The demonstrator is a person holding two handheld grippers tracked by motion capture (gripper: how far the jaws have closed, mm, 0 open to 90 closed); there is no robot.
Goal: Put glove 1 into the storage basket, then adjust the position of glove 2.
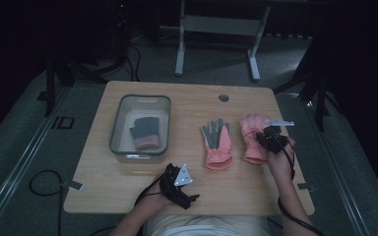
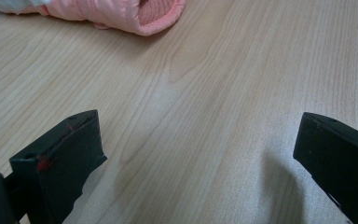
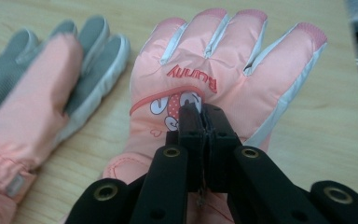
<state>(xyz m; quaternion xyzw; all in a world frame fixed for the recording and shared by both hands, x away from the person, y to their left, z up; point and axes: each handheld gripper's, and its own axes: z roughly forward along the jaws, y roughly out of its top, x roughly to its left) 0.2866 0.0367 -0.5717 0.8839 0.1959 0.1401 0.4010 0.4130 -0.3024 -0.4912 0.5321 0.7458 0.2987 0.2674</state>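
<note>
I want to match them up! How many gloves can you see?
3. One grey glove lies in the bin. One grey-palmed pink glove lies mid-table. One pink glove lies at the right, pinched by the right gripper. More could hide underneath.

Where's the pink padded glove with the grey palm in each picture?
High view: the pink padded glove with the grey palm lies mid-table, palm up, right of the grey plastic bin.
Left gripper view: likely its pink cuff at the top edge, left of centre.
Right gripper view: far left, beside the pink bunny-print glove.
Shared landmark: the light wooden table.
</note>
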